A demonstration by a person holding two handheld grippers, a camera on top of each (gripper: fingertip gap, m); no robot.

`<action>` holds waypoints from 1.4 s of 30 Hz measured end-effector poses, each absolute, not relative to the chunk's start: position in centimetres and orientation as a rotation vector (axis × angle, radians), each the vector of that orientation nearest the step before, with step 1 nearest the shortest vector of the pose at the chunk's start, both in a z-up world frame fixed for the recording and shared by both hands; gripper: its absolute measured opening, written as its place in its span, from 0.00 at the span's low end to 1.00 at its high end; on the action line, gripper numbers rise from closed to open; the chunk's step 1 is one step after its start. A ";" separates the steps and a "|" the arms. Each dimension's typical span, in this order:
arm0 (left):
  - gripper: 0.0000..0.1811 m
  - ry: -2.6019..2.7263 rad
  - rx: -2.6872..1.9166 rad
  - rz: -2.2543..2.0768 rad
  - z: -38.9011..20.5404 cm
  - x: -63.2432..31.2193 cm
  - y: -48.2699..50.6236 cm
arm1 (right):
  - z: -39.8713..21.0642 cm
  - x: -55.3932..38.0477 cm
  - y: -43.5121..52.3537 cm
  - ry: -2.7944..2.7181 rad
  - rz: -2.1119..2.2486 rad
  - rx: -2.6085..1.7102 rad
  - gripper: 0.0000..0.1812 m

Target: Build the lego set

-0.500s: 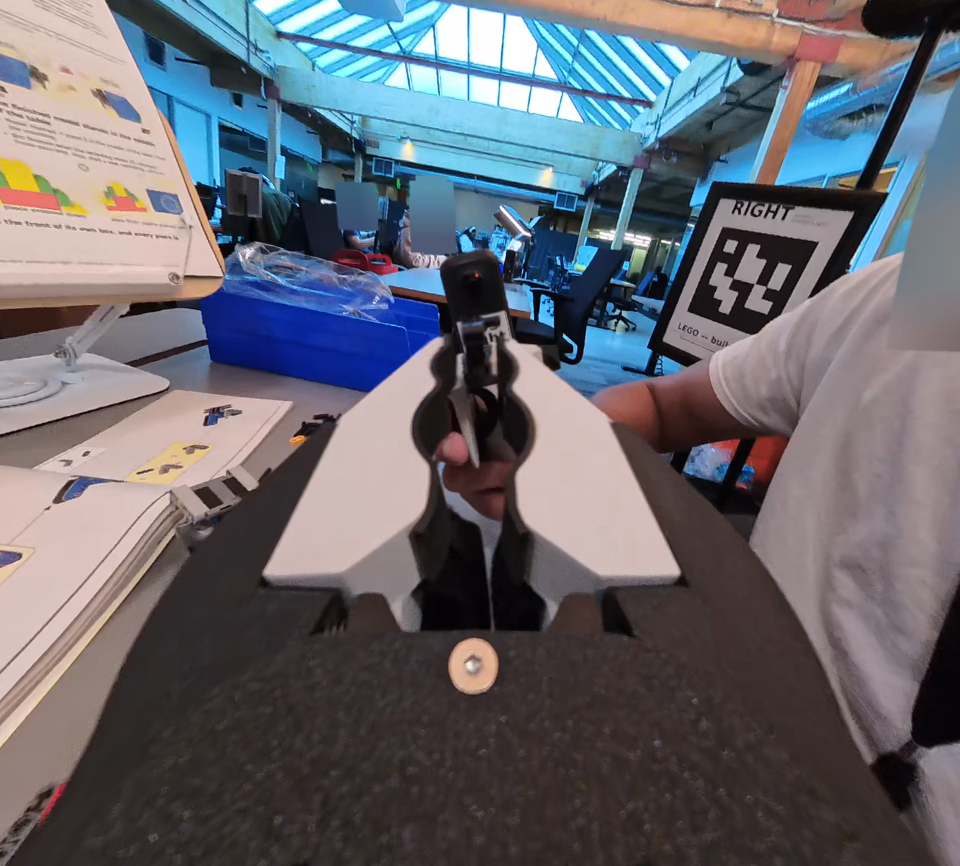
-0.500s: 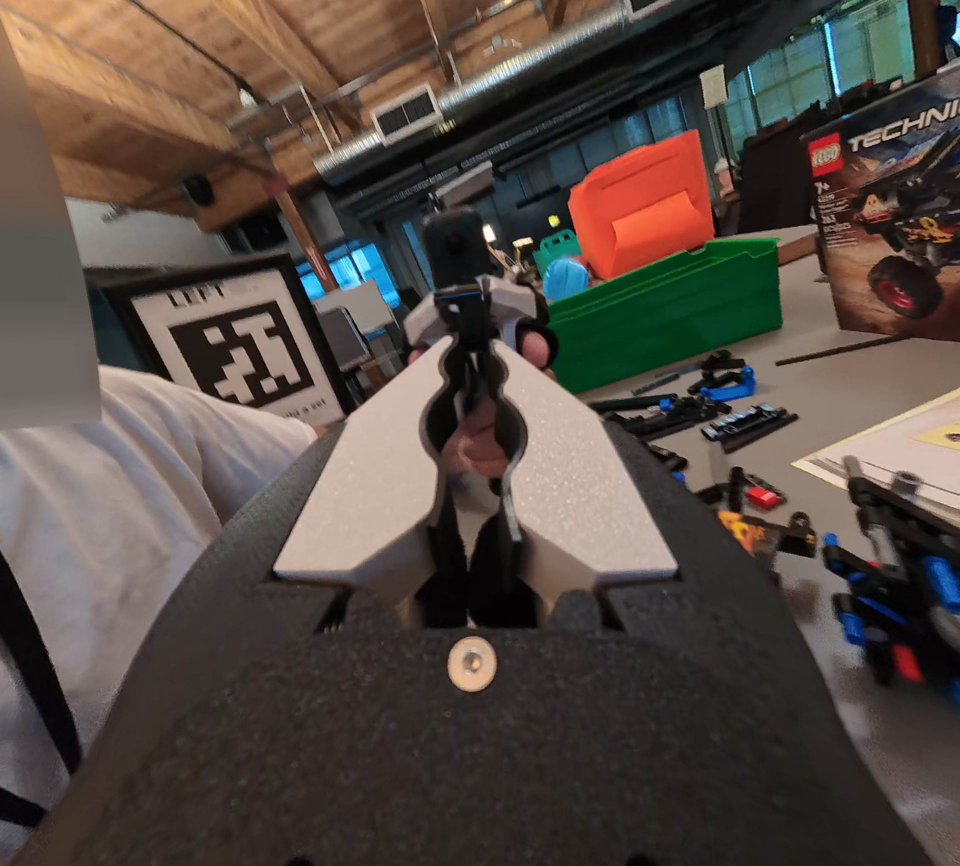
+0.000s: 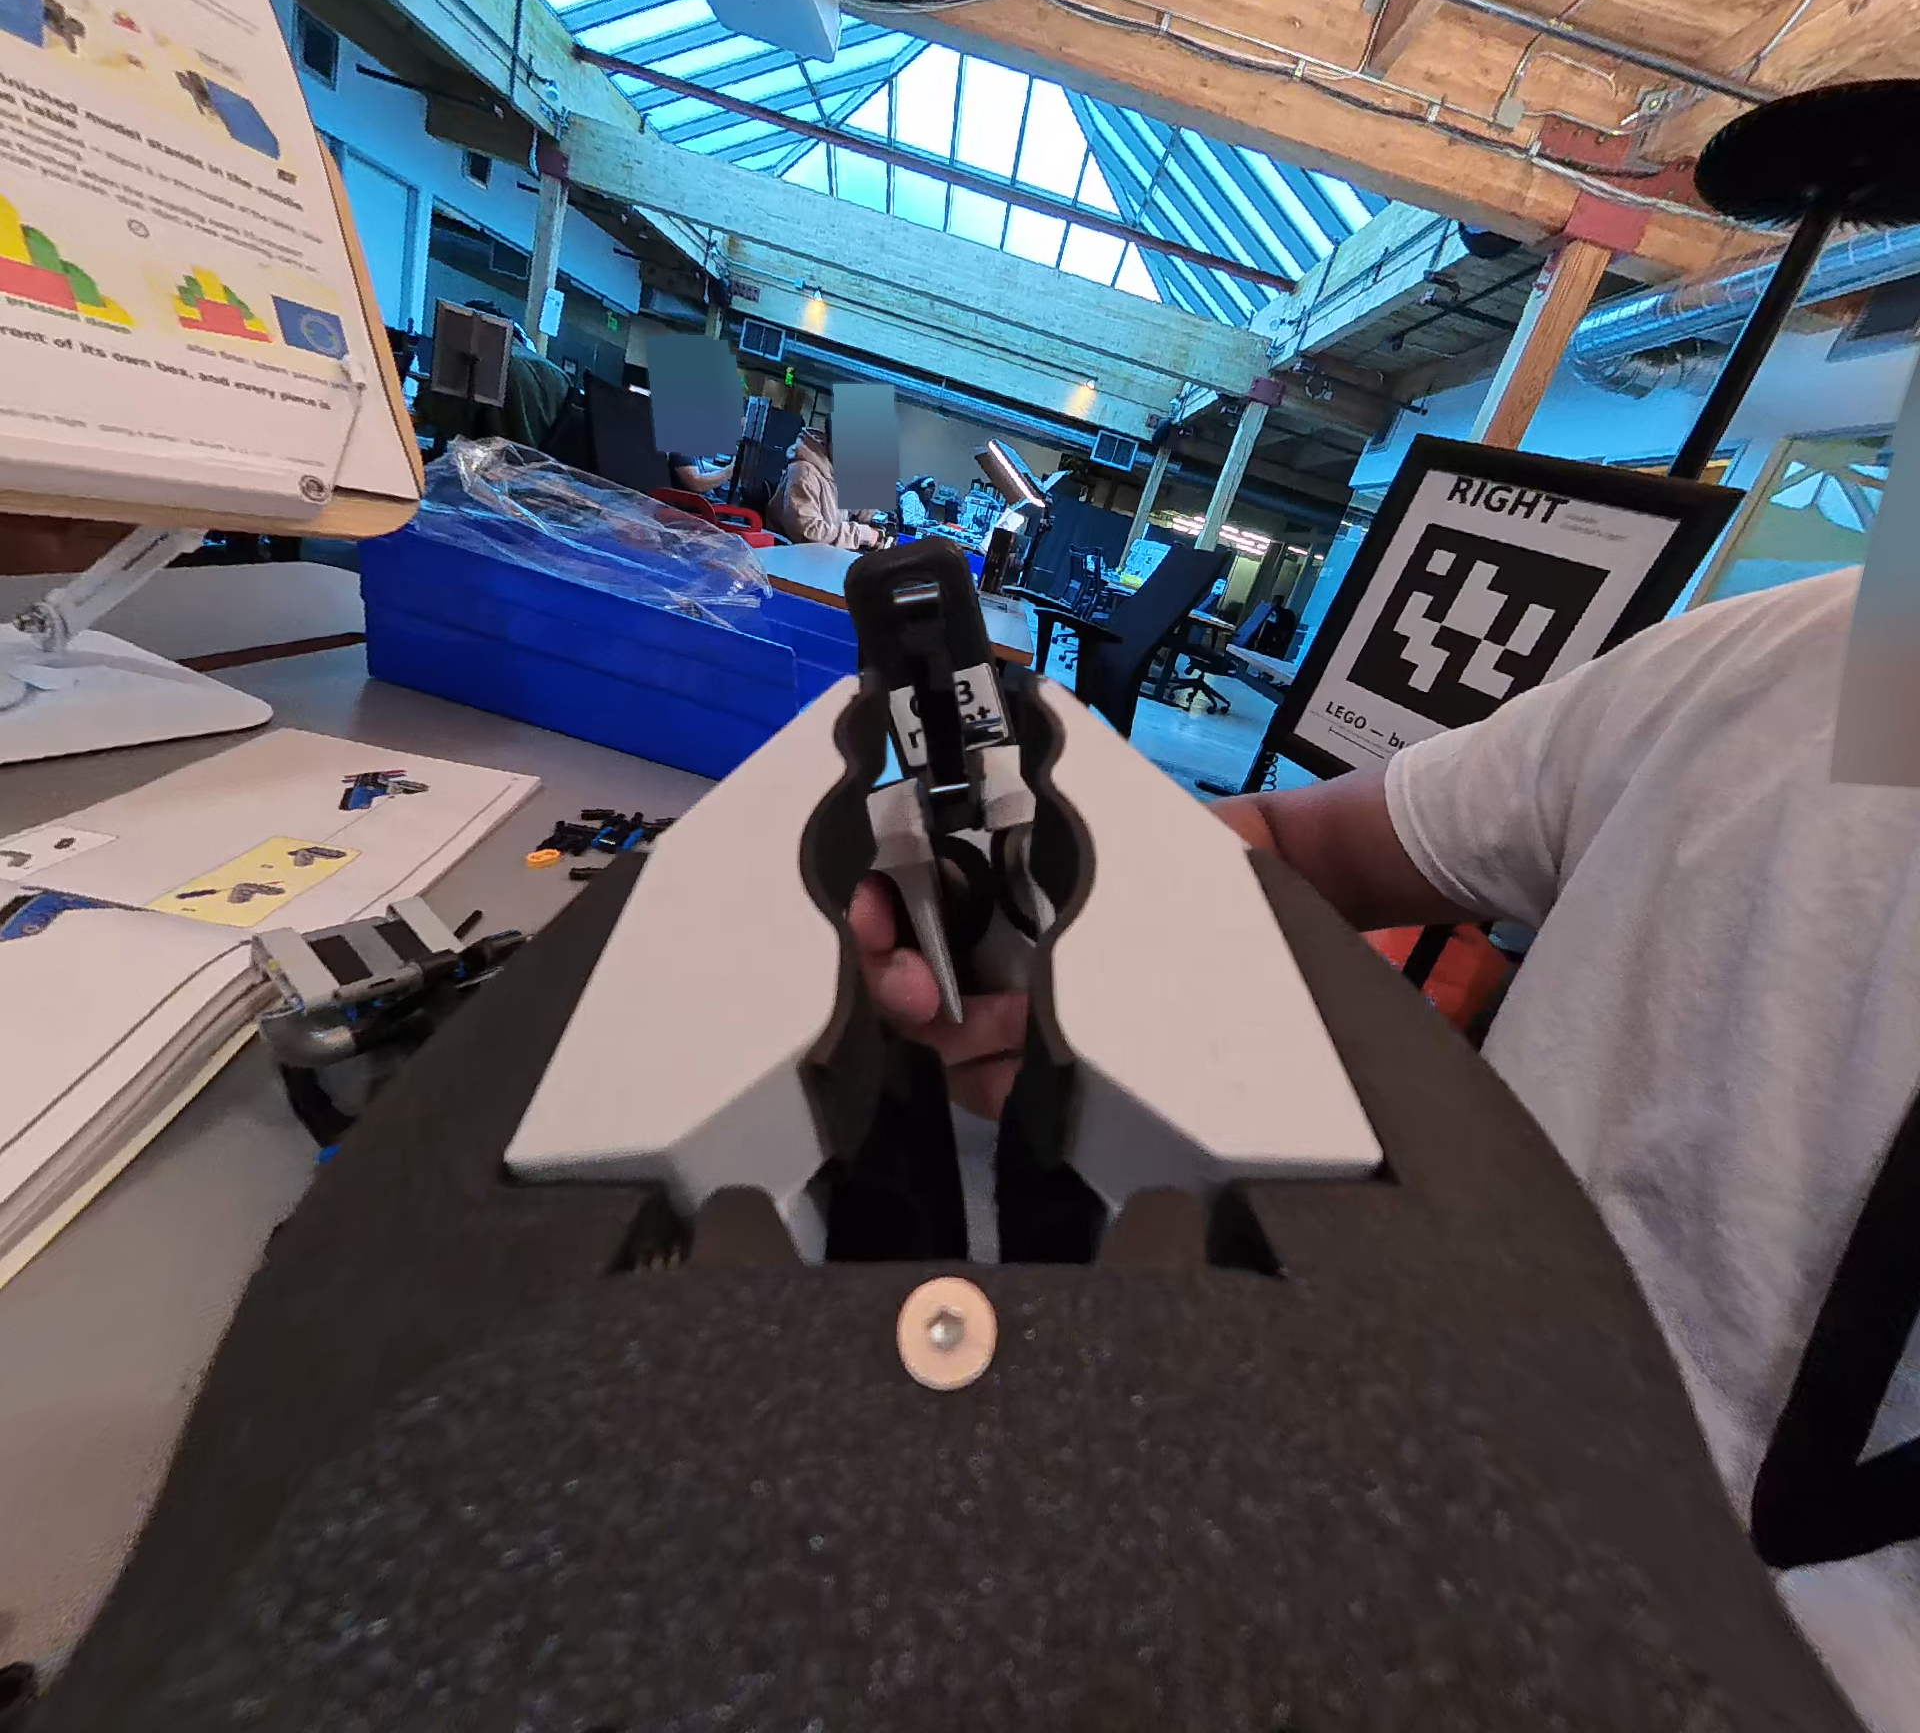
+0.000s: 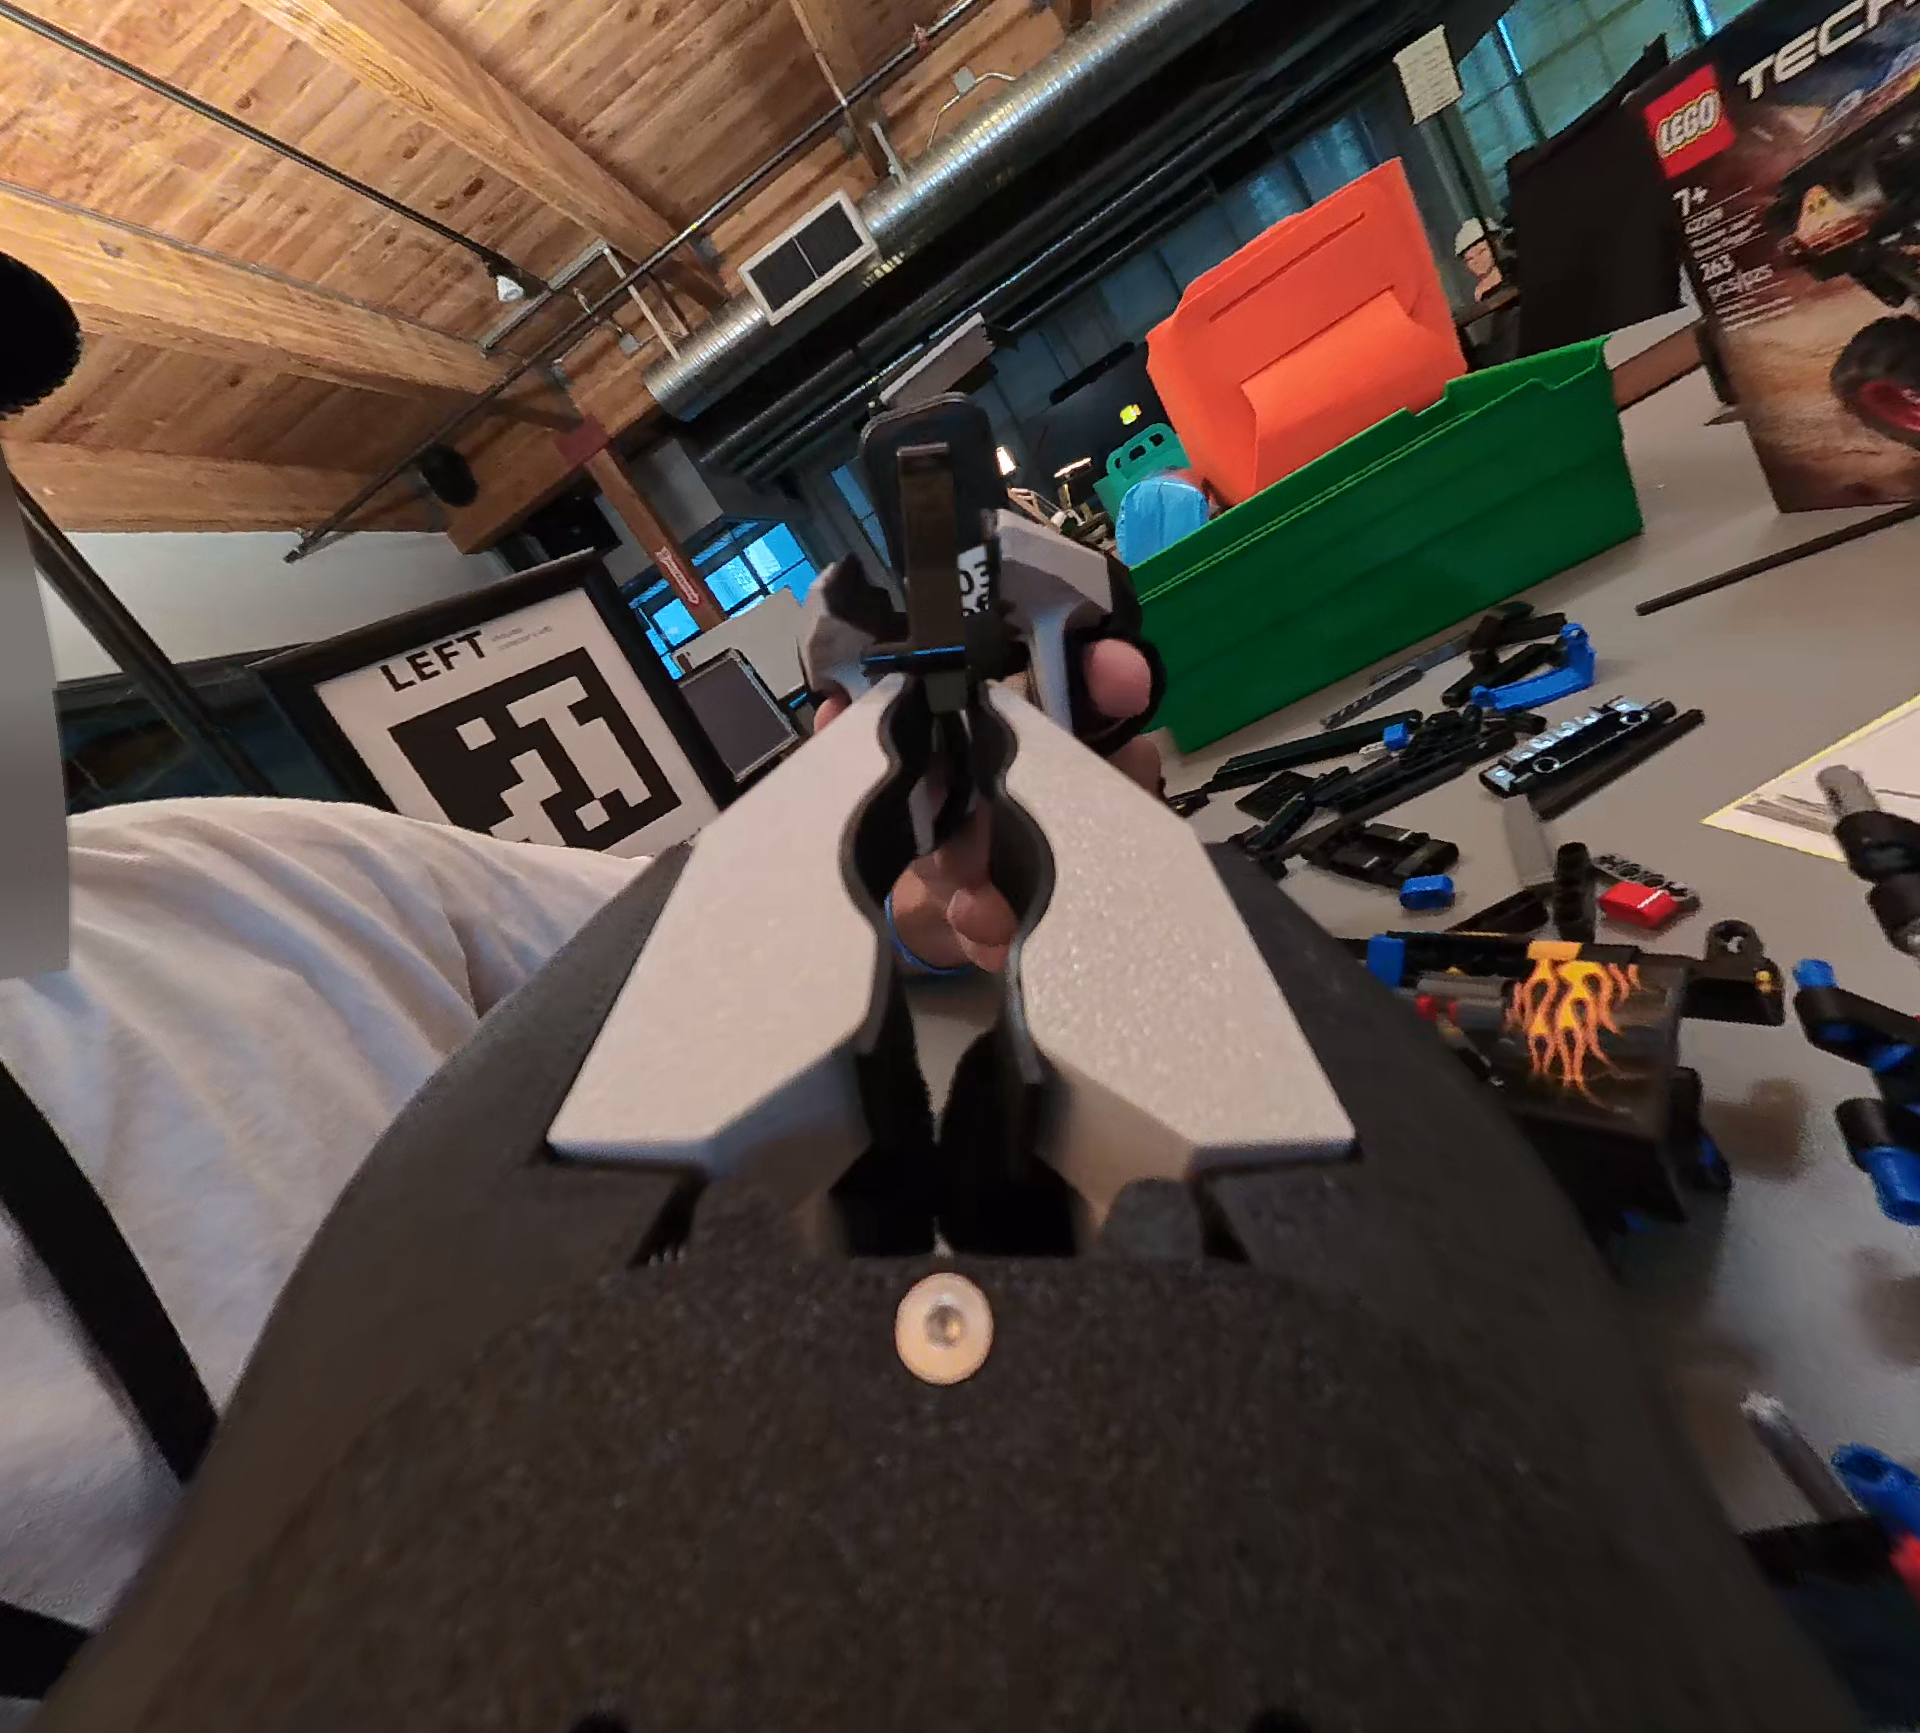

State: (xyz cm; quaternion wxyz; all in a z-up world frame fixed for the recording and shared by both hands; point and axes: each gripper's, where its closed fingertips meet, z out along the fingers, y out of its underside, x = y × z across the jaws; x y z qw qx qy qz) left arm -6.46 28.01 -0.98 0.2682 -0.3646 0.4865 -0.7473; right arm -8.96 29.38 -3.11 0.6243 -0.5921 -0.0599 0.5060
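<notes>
Both grippers raised, pointed at each other, tips together, nothing held.
Left gripper [image 3: 940,717]: fingers closed tip to tip, empty; instruction booklet [image 3: 135,977] lower left of its frame, blue bin [image 3: 582,644] behind it. Right gripper [image 4: 940,696]: closed, empty; loose lego parts [image 4: 1455,748] and flame-decal lego chunk [image 4: 1569,1018] on table [image 4: 1766,623] at right of its frame, green bin [image 4: 1382,540] beyond.

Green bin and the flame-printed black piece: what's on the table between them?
In the right wrist view, loose black and blue pieces lie scattered between the green bin and the flame-printed black piece, plus one small red piece.
</notes>
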 end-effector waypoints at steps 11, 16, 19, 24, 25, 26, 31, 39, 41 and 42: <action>0.04 1.353 -1.013 -2.002 -1.5 -6.3 27.8 | -4.2 -10.2 29.6 -0.192 1.120 -1.433 0.03; 0.04 1.364 -1.038 -1.995 -1.9 -6.3 27.9 | -4.5 -10.1 29.7 -0.180 1.140 -1.445 0.03; 0.04 1.383 -1.035 -1.985 -2.0 -6.3 27.9 | -4.5 -10.2 29.6 -0.187 1.140 -1.451 0.03; 0.04 1.419 -1.022 -1.973 -2.2 -6.4 27.6 | -4.3 -10.2 29.4 -0.184 1.184 -1.440 0.03; 0.04 1.427 -1.022 -1.970 -2.3 -6.4 27.6 | -4.4 -10.3 29.4 -0.187 1.181 -1.445 0.03; 0.04 1.432 -1.024 -1.972 -2.3 -6.5 27.6 | -4.4 -10.3 29.4 -0.182 1.186 -1.447 0.03; 0.03 1.467 -1.070 -1.856 -2.7 -6.4 29.0 | -5.0 -9.8 29.7 -0.167 1.190 -1.520 0.08; 0.03 1.479 -1.143 -1.003 -6.1 -7.6 38.3 | -6.2 -5.7 27.2 -0.571 0.509 -1.711 0.10; 0.03 1.493 -1.187 -0.974 -7.2 -7.9 38.7 | -11.1 -5.6 25.3 -0.761 0.353 -1.915 0.10; 0.03 1.503 -1.216 -0.981 -7.8 -7.9 38.7 | -13.3 -5.4 24.7 -0.816 0.300 -1.993 0.10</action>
